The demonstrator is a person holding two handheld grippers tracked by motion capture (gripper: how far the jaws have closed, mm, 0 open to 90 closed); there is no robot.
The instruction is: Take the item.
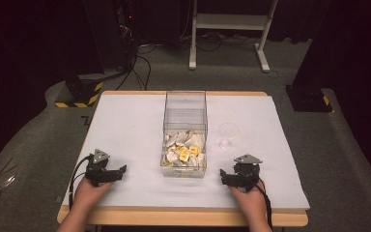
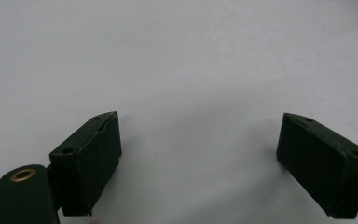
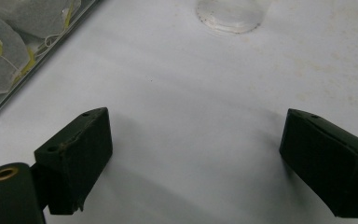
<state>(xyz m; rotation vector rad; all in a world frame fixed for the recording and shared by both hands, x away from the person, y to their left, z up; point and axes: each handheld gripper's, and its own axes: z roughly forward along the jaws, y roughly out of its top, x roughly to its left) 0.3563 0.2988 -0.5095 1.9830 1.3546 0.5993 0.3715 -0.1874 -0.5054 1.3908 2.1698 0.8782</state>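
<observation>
No readable text anywhere

We find no words, numbers or brand names that we can read. The yellow tags [image 1: 185,154] on the tea bags inside the clear box [image 1: 185,112] are too small and blurred for us to make out any print, and the yellow-and-black hazard stripes [image 1: 79,104] on a base beyond the table carry no lettering.
</observation>
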